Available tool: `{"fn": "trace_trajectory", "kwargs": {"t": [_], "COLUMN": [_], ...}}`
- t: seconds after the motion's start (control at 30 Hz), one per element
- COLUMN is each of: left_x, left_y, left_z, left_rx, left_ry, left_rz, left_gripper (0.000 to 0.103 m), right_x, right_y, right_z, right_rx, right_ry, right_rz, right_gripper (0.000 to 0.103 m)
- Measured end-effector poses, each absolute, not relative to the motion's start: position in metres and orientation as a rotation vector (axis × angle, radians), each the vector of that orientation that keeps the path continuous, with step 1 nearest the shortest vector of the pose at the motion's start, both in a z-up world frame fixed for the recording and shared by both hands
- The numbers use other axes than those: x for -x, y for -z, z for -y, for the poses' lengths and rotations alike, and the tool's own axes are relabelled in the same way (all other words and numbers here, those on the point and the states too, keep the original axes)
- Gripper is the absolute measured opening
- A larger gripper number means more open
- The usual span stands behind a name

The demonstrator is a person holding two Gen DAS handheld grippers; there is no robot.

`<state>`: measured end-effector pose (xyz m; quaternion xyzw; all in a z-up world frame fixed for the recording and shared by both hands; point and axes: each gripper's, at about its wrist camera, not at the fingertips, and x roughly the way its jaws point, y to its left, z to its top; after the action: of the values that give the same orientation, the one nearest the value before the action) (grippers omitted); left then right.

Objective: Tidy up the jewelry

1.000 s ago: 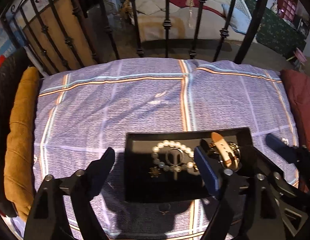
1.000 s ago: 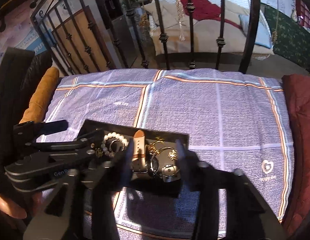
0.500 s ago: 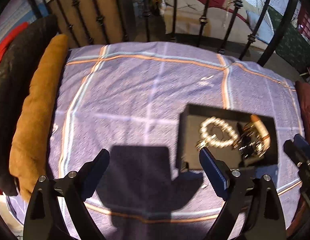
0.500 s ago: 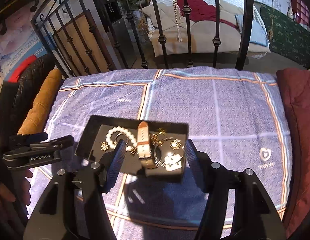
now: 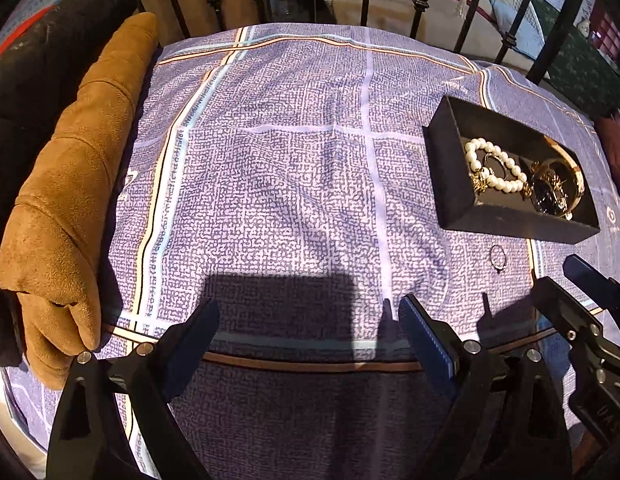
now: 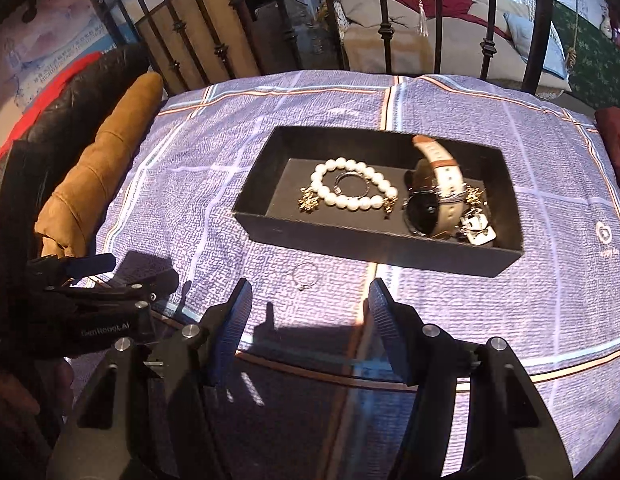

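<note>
Watch (image 6: 434, 196) dial partly behind its strap

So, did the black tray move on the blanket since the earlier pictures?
Cannot tell. The black tray sits near the same orange stripe of the blanket, but the camera itself moved back.

We see a purple checked cloth (image 6: 450, 300) in hard sunlight, a tan suede cushion (image 5: 65, 208) at its left, and black wrought-iron railings (image 6: 386, 36) behind.
</note>
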<state>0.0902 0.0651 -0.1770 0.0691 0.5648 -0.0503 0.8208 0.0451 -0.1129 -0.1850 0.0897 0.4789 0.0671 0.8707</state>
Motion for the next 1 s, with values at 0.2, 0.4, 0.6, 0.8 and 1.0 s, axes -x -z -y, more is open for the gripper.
{"fn": "trace_trajectory", "kwargs": {"t": [0.2, 0.4, 0.6, 0.8, 1.0], "left_x": [-0.096, -0.105, -0.115, -0.117, -0.118], "left_y": [0.184, 0.185, 0.19, 0.196, 0.199], "left_z": [-0.073, -0.08, -0.088, -0.085, -0.083], "left_rx": [-0.151, -0.166, -0.16, -0.191, -0.211], "left_ry": [0.142, 0.175, 0.211, 0.24, 0.239], "left_rz": [-1.207, -1.199, -1.202, -1.194, -1.197], "left_gripper": [0.089, 0.089, 0.089, 0.093, 0.092], "right_x": [-0.051, -0.057, -0.067, -0.072, -0.073], "right_y": [0.2, 0.213, 0.216, 0.22, 0.219], "right_z": [0.101, 0.096, 0.092, 0.087, 0.084], "right_rx": [-0.197, -0.228, -0.236, -0.22, -0.22], "right_ry": [-0.078, -0.013, 0.04, 0.075, 0.072], "right_rz": [-1.024, -1.047, -1.04, -1.034, -1.03], "right_gripper": [0.05, 0.041, 0.041, 0.041, 0.028]}}
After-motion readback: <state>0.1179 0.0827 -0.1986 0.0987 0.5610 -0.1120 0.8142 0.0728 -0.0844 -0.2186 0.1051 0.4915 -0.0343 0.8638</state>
